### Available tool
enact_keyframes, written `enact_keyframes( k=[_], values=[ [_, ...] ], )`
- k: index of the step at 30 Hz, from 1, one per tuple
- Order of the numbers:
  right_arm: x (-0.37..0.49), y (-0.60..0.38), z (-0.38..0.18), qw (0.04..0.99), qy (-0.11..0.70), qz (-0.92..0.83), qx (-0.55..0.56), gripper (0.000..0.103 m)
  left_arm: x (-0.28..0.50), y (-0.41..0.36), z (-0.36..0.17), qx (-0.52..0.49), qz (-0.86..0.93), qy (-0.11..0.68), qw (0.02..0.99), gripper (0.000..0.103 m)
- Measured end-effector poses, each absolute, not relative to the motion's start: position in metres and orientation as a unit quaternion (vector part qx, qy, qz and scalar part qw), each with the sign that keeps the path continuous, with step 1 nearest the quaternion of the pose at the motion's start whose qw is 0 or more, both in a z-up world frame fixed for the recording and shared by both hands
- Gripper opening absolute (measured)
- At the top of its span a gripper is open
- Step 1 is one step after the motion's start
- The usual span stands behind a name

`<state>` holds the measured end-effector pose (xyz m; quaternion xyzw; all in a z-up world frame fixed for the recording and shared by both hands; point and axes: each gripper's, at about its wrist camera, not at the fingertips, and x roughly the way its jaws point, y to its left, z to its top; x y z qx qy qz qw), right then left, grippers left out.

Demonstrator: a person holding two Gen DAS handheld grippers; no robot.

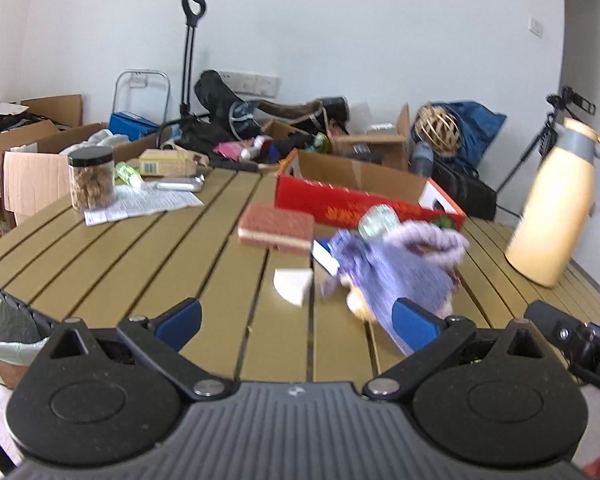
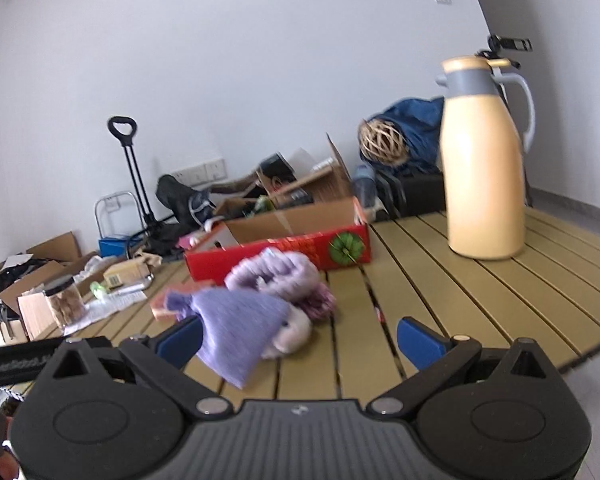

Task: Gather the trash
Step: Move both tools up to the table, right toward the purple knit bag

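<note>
Both hand-held grippers hang low over a slatted, olive-tan counter (image 1: 148,248) of long parallel planks with dark gaps. The left hand-held gripper (image 1: 298,316) has its blue-padded fingers spread wide apart with nothing between them, and the right hand-held gripper (image 2: 300,338) is likewise spread and empty. Between and just ahead of them lies the trash: a blurred heap of soft lilac knitted cloth (image 1: 396,264), ribbed and rumpled, with a fuzzy rolled cuff and a pale rounded lump beneath it; in the right view the cloth (image 2: 240,320) overlaps that gripper's left finger, though contact cannot be told. Just beside the heap sits a small white wedge-shaped block (image 1: 294,285), and behind it a rectangular pinkish sponge (image 1: 276,227) with a coarse top and pale lower layer. A shallow red cardboard tray (image 1: 352,200), open-topped, stands behind the cloth. A smooth cream jug (image 2: 484,168) with grey collar and handle stands upright, well apart, and a clear round jar (image 1: 92,178) with a black lid rests on printed paper.
</note>
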<state>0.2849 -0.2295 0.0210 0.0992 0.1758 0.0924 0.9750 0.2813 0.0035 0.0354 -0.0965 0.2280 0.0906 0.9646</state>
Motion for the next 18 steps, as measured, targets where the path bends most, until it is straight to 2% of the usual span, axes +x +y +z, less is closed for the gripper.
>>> enact_keyframes(
  k=[9,18],
  values=[
    [0.314,-0.186,0.009,0.98,0.16,0.109,0.038,0.103,0.315,0.034,0.041,-0.096,0.113,0.213,0.966,0.103],
    [0.359,-0.138,-0.012,0.979,0.162,0.127,0.0,0.103,0.334,0.065,0.018,-0.106,0.121,0.228,0.96,0.103]
  ],
)
